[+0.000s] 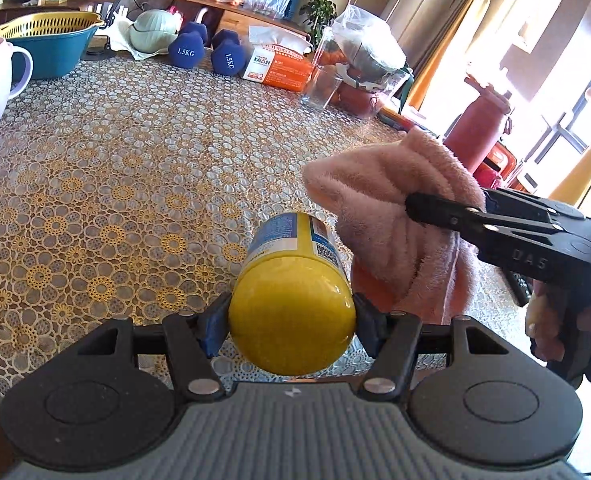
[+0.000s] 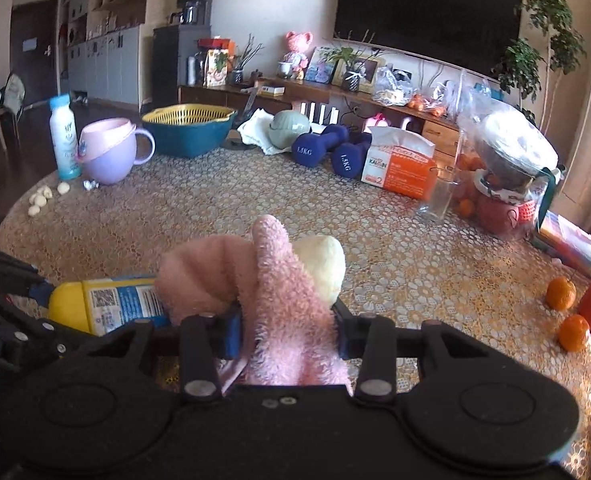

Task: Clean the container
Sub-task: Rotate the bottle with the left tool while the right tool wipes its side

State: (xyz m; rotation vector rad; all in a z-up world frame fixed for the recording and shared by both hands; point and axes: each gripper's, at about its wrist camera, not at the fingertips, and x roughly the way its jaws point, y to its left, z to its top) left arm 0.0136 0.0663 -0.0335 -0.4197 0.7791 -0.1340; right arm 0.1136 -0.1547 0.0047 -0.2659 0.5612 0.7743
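Observation:
My left gripper [image 1: 291, 322] is shut on a yellow container [image 1: 291, 304] with a blue and white label, held lying level above the table, its yellow end facing the camera. A fluffy pink cloth [image 1: 395, 220] hangs just right of the container and presses against its far end. My right gripper [image 2: 285, 328] is shut on that pink cloth [image 2: 279, 296], which has a cream-coloured side. In the right wrist view the yellow container [image 2: 107, 304] lies at the left, its far end under the cloth, with the left gripper's fingers [image 2: 39, 292] on it.
The round table [image 1: 115, 168] has a lace-pattern cover. At its far side stand a teal basin with a yellow strainer [image 2: 187, 130], a purple cup [image 2: 111, 152], a white bottle [image 2: 64, 140], two blue dumbbells [image 2: 331, 152], an orange box [image 2: 403, 172] and a glass [image 2: 439, 196]. Two tangerines [image 2: 561, 294] lie right.

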